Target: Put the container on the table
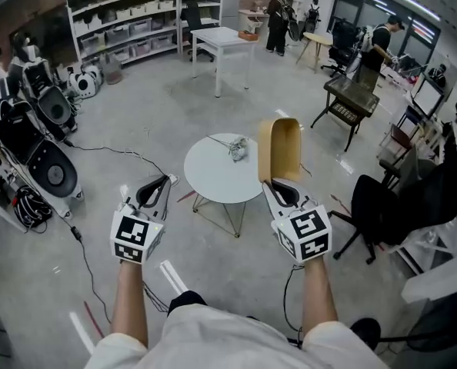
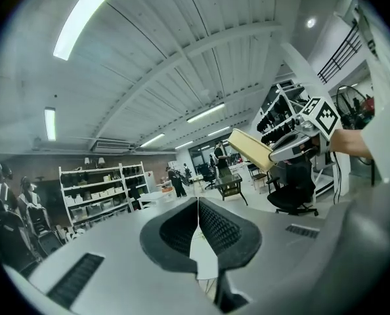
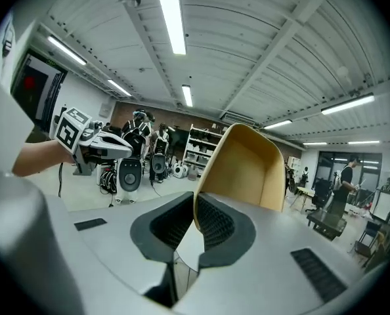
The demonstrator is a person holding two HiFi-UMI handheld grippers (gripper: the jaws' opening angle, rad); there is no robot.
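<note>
The container [image 1: 279, 151] is a tan, open, rounded tub, held in the air on its side over the right edge of the round white table [image 1: 213, 179]. My right gripper [image 1: 278, 184] is shut on the container's wall, which runs up between the jaws in the right gripper view [image 3: 247, 169]. My left gripper [image 1: 165, 179] is shut with nothing in it, off the table's left side. In the left gripper view its jaws [image 2: 197, 205] meet, with the container [image 2: 249, 149] at the upper right. A small crumpled clear object [image 1: 238, 149] lies on the table.
A black office chair [image 1: 382, 206] stands right of the table. Cables and white tubes [image 1: 173, 277] lie on the floor near my feet. Speakers and gear [image 1: 36, 152] line the left. A white table [image 1: 222, 41], shelves [image 1: 128, 21], a black table [image 1: 351, 98] and people stand farther back.
</note>
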